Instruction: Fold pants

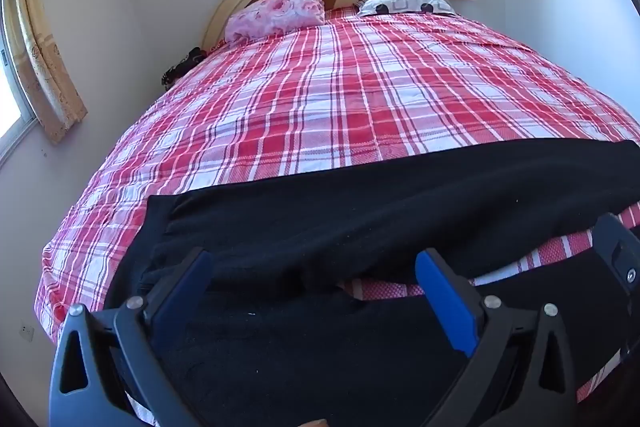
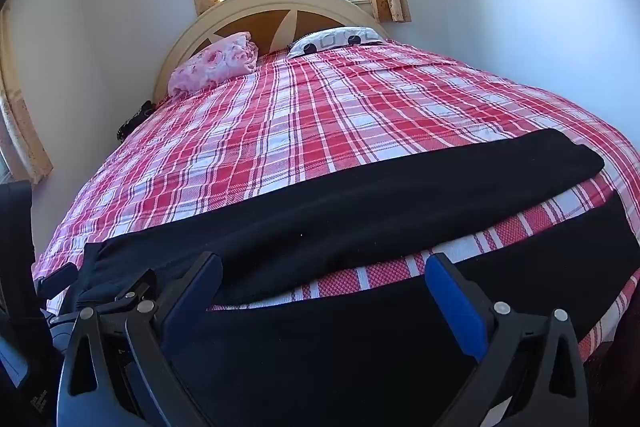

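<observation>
Both tools stand with jaws wide apart and nothing between them: the left gripper (image 1: 312, 291) and the right gripper (image 2: 324, 291) hover above the black pants (image 2: 340, 223). These lie spread, legs parted, across the near end of the plaid bedspread (image 2: 320, 123), far from the headboard (image 2: 256, 7). Folding seems unstarted, though the near leg is partly hidden. No readable writing shows.
</observation>
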Demonstrator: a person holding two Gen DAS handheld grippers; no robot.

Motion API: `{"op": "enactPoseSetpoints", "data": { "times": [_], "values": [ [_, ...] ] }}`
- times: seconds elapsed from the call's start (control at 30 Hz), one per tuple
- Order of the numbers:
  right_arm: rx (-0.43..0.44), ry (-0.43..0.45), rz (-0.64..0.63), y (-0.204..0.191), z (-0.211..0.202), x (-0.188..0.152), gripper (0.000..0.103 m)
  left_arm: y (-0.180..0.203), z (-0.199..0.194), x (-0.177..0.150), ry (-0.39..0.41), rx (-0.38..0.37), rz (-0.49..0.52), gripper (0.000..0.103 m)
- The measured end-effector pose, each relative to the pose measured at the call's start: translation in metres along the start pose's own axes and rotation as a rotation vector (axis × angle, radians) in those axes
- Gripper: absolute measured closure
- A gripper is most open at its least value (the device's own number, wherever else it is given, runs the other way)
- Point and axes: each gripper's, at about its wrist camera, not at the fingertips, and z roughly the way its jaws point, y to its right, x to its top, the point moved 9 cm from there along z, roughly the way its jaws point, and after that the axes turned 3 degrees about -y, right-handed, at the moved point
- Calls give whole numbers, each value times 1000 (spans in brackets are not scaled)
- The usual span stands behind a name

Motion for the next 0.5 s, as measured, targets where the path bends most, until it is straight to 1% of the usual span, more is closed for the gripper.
{"op": "enactPoseSetpoints", "data": {
  "times": [0.23,0.3,0.5],
  "values": [
    [3,0,3,-1,-1,-1,1,1,-2,-5,-13,2,4,0],
    [2,0,1,-1,-1,-1,1,2,0,-5,-27,-5,0,0],
    [1,1,-1,-1,-1,0,1,2,5,-4,-32,-13,-8,0]
  ]
}}
